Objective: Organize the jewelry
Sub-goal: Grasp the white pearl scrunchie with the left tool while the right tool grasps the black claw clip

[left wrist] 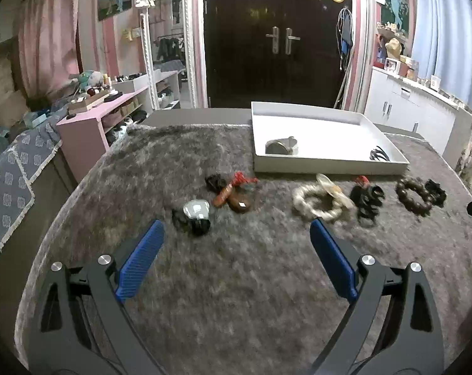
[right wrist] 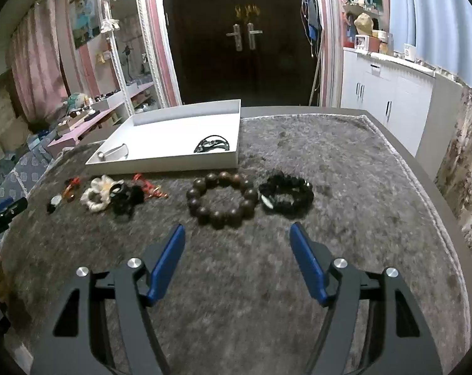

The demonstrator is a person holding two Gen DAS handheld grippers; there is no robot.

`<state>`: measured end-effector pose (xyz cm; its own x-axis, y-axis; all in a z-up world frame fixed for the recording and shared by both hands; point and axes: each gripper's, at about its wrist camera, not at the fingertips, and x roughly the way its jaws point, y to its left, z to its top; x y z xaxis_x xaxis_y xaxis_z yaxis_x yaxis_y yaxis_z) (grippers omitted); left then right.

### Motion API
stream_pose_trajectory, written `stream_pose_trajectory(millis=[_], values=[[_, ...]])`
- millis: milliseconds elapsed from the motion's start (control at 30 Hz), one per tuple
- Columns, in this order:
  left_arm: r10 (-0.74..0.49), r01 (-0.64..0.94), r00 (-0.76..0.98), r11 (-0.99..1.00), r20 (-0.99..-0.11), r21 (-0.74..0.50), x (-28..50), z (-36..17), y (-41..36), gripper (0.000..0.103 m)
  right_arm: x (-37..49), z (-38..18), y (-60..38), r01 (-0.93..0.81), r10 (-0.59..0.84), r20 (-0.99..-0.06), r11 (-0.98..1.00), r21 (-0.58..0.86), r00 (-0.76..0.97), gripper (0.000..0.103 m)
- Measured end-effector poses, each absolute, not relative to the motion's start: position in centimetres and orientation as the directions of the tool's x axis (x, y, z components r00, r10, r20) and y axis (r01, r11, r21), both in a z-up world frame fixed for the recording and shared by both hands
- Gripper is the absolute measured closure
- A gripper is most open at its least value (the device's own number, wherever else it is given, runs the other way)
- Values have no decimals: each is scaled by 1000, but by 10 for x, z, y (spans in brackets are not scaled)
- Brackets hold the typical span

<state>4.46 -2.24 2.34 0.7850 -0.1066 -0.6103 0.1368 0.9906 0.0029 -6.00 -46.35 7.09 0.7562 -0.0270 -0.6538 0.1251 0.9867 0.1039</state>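
Observation:
Several jewelry pieces lie in a row on a grey fuzzy cloth in front of a white tray (left wrist: 329, 164) (right wrist: 161, 160). Left to right in the left wrist view: a white pendant on black cord (left wrist: 196, 210), a brown-red pendant (left wrist: 232, 195), a white bead bracelet (left wrist: 317, 203), a black bracelet (left wrist: 367, 200), a brown bead bracelet (left wrist: 412, 193). The brown bead bracelet (right wrist: 221, 200) and a black bead bracelet (right wrist: 285, 195) lie just ahead of my right gripper (right wrist: 237, 234). The tray holds a silver bangle (left wrist: 281, 147) and a black cord piece (right wrist: 211, 143). My left gripper (left wrist: 237, 229) is open and empty; so is the right.
The cloth (right wrist: 345, 187) covers a table whose far and right edges show. A pink shelf (left wrist: 89, 118) stands to the left, white cabinets (right wrist: 389, 93) to the right, a dark door (left wrist: 279, 40) behind. The other gripper shows at the edge of the right wrist view (right wrist: 3, 211).

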Motion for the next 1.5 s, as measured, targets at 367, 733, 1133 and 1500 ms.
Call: stream_pose_trajectory(millis=[367,733,1133,1500], values=[[-138,168,743,986,-654,-17,95,12,-52,10,-14,54,-450,88,6,-682,991,103,732,33],[-168,216,697,976,-698,-19,128,-13,-100,19,15,61,-383,-19,112,-660,989,146,743,33],[-225,251,631,965,-742,-79,152,-38,-103,46,46,41,-337,-70,186,-692,979,193,697,44],[-284,299,567,946,-773,-129,162,-56,-120,70,65,27,-325,-94,226,-723,971,219,653,55]])
